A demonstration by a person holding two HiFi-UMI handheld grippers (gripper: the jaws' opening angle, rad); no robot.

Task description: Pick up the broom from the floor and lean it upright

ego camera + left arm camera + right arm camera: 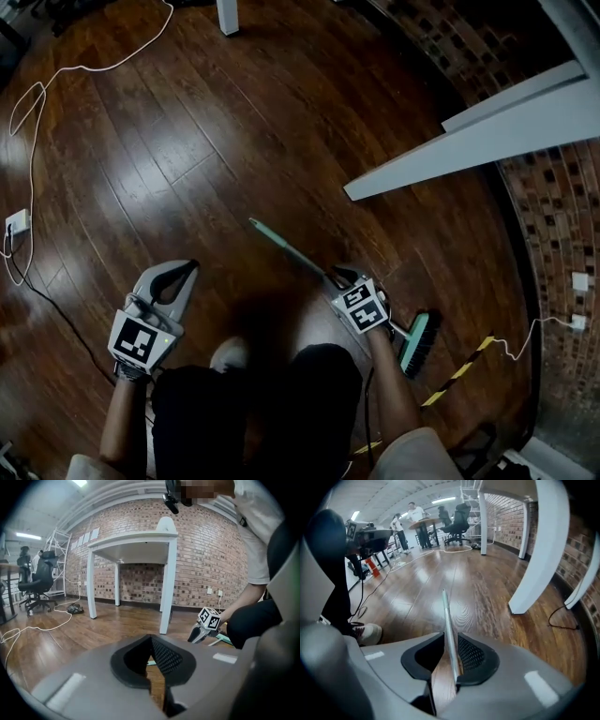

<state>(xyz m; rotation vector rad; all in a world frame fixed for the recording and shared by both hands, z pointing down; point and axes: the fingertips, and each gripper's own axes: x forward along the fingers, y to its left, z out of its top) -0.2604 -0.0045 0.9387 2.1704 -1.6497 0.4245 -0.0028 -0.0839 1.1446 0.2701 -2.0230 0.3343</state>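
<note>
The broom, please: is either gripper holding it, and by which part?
Not yet held. The broom's handle runs between the open jaws of the right gripper; the left gripper is empty.

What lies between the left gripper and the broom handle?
Only bare wooden floor: the head view shows nothing lying between the left gripper and the broom handle, which the right gripper has between its jaws.

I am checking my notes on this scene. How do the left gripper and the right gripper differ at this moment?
The right gripper has the broom handle between its open jaws, beside one pad; the left gripper holds nothing and its jaw tips meet. The right gripper is at the broom; the left gripper is over the floor, apart from it. Both are grey and each carries a marker cube.
</note>
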